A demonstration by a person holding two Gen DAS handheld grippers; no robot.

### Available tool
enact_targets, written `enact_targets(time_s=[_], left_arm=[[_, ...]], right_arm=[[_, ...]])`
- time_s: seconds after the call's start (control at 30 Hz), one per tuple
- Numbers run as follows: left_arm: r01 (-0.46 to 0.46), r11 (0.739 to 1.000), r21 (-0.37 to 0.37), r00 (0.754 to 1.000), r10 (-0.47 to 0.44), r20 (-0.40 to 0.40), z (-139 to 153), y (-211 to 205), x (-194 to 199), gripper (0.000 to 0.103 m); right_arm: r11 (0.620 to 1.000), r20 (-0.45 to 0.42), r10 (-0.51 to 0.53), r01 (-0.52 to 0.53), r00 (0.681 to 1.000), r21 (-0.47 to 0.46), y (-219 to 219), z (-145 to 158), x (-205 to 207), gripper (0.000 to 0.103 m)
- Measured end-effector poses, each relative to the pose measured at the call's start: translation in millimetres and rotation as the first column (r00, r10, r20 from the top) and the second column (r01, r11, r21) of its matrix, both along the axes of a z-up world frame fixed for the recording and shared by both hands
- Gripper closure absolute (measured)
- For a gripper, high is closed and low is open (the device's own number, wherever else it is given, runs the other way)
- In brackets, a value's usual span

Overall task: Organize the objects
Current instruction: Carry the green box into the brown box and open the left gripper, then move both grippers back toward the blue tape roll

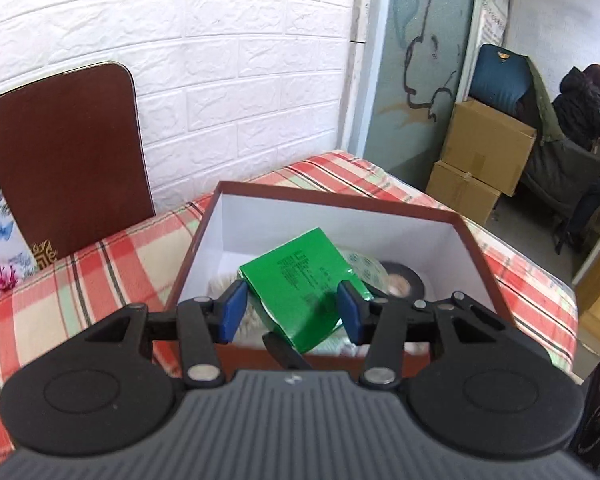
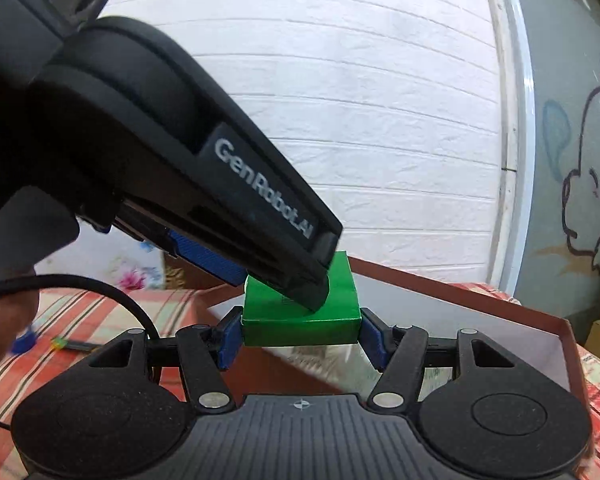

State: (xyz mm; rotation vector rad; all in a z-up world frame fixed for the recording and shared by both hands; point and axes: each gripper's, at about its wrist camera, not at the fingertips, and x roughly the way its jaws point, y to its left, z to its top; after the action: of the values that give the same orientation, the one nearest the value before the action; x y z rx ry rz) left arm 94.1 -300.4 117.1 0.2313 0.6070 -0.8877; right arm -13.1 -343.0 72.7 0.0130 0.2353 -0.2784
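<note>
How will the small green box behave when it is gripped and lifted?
The green box looks like thin cardboard, so it probably dents under hard squeezing. It seems light, held up by its sides. Its glossy faces may slip between the pads.

Rear wall: white brick-pattern panels (image 1: 228,60) | Side wall: grey-green, with line drawing (image 1: 424,52) | Leaning on rear wall: brown board (image 1: 66,160) | Floor corner: stacked cardboard boxes (image 1: 480,160) | Far right: seated person in dark jacket (image 1: 584,108) | Surface: red plaid cloth (image 1: 80,276)

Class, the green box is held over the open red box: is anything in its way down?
No lid. Tape rolls and white cloth lie in the red box beneath the green box; it would likely land on them.
</note>
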Motion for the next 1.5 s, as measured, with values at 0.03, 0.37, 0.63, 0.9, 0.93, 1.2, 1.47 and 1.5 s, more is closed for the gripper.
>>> enact_targets(time_s=[0.03,0.37,0.63,0.9,0.93,1.2,1.47,1.5], left_arm=[[-0.008,1.0,0.006,1.0,0.008,0.003,-2,-5,5,0.052],[-0.124,0.991,0.042,0.992,0.125,-0.029,-19,-6,26,0.051],[-0.191,0.982,-0.002,0.981,0.191,0.025,-5,33,7,0.051],[-0.282,0.959,0.038,0.96,0.281,0.018,-19,79,-6,0.048],[-0.294,0.955,0.044,0.956,0.294,0.01,-23,86,-6,0.048],[-0.406,0.908,0.105,0.913,0.409,-0.004,-50,140,-7,0.045],[-0.493,0.861,0.126,0.867,0.498,-0.01,-67,187,-3,0.042],[-0.503,0.855,0.128,0.861,0.509,-0.014,-69,193,-2,0.042]], right_arm=[[1.0,-0.006,-0.004,0.004,1.0,0.007,-4,-2,7,0.044],[0.997,-0.008,-0.041,0.042,0.999,0.072,-19,-14,28,0.038],[0.997,0.051,-0.067,0.065,0.996,0.047,6,-15,-24,0.032],[1.0,0.012,0.005,-0.005,1.0,-0.011,50,-24,-59,0.029],[1.0,-0.003,0.016,-0.016,1.0,-0.01,54,-26,-59,0.029],[0.997,-0.081,0.08,-0.079,0.993,0.019,71,-40,-54,0.029],[0.991,-0.131,0.132,-0.13,0.983,0.023,95,-43,-48,0.029],[0.99,-0.138,0.141,-0.139,0.98,0.021,99,-44,-47,0.029]])
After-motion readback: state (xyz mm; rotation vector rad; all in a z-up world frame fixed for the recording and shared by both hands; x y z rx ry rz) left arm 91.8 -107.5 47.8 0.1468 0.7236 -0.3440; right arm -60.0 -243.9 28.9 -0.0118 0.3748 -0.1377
